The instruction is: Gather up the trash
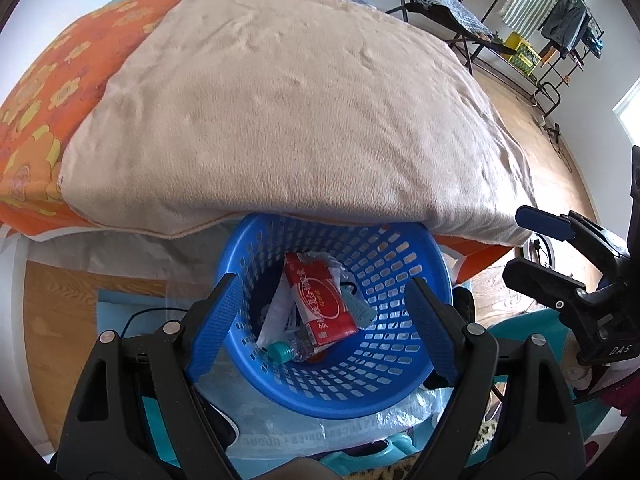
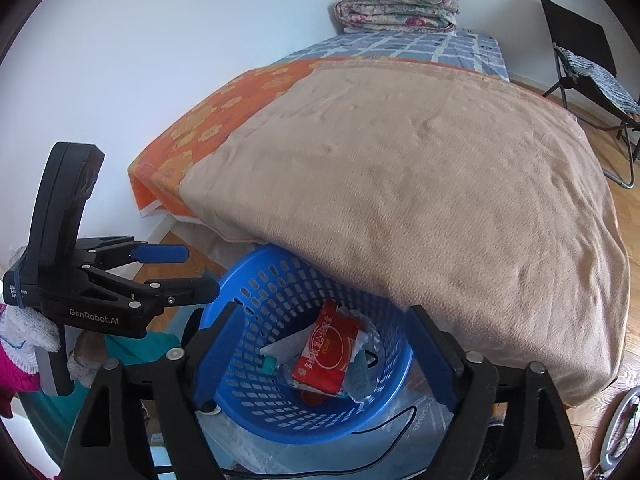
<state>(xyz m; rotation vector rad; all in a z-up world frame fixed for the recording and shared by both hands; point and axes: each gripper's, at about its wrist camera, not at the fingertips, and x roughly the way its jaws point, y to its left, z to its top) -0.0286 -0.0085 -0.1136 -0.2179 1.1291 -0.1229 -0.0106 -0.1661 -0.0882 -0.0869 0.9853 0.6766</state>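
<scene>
While both grippers hang over the basket (image 1: 384, 376) | left gripper (image 1: 326, 326) wide, empty | right gripper (image 2: 324, 354) wide, empty | red carton (image 1: 322, 304), bottle (image 1: 286, 350), wrappers inside basket | bed beside basket shows no trash; likely near done.

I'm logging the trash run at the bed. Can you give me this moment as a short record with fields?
bin: blue basket on the floor, partly under the bed's edge
contents: red packet, bottle with teal cap, white wrappers
bed cover: beige blanket, nothing lying on it
left tool: open, empty, over the basket
right tool: open, empty, over the basket
</scene>
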